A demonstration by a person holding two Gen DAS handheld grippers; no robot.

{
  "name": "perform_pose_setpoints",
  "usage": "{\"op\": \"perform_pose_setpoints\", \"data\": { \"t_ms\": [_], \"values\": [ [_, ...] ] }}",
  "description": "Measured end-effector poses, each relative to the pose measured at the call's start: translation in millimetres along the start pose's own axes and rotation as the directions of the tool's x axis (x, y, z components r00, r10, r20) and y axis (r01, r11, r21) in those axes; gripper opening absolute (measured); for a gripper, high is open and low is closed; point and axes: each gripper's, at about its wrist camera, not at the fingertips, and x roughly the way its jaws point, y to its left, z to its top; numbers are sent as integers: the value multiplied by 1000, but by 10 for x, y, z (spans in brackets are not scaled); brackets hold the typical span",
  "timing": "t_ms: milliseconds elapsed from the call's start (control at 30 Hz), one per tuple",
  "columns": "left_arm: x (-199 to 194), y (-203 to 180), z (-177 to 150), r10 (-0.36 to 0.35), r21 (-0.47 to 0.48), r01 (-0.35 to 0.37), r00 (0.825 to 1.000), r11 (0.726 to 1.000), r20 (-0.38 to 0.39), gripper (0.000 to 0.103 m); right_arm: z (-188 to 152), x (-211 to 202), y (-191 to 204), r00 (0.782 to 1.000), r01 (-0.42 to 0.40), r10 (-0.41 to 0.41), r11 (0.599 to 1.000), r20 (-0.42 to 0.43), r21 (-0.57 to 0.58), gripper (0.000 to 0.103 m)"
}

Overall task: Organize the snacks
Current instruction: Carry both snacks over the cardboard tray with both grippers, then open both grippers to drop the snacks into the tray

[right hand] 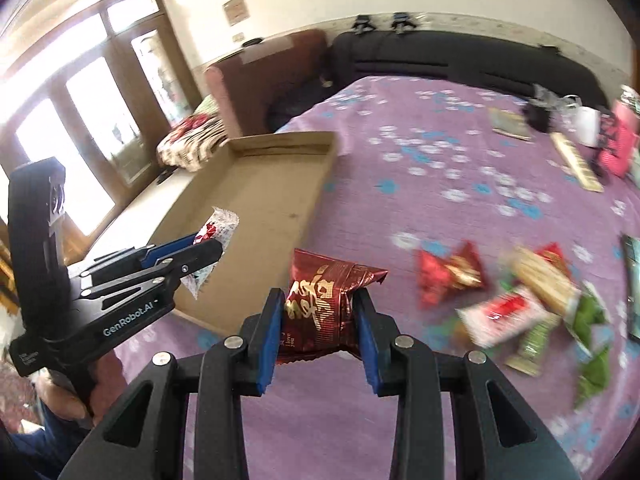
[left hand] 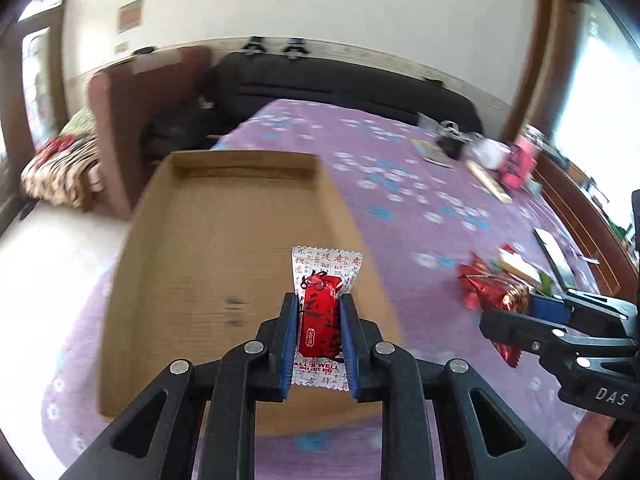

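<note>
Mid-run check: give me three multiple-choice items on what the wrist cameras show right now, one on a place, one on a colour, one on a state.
1. Where is the cardboard tray relative to the loose snack pile?
A. To its left on the tablecloth
B. To its right
C. Under the pile

2. What colour is the tablecloth?
A. Green with stripes
B. Purple with white and blue flowers
C. Plain white

3. What state is the left gripper in?
A. Open over the tray, holding nothing
B. Shut with nothing between the pads
C. Shut on a white-and-red wrapped candy

Answers:
1 A, the right wrist view shows the tray left of the pile.
2 B, floral purple cloth fills both views.
3 C, the blue pads press both sides of the candy, while the right gripper clamps a dark red snack packet.
</note>
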Motion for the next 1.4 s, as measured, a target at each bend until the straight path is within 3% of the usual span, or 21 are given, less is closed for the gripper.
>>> {"op": "perform_pose_setpoints", "data": {
  "t_ms": [300,867,1067,1400],
  "values": [
    [199,613,-74,72,-123,-74,997,990,-28,21,97,502,549,995,-93,90,994,-50,-56,34],
    [382,688,-145,79,-104,-86,994,991,-73,21,-53,959,644,988,-120,112,990,-104,-74,35],
    [402,647,-137,91,-79,-97,993,992,-79,21,-84,933,674,992,-103,95,989,-78,-103,35],
    [379,701,-147,61,-107,-68,996,992,-69,27,-77,817,678,993,-106,101,990,-59,-91,58]
  ]
}}
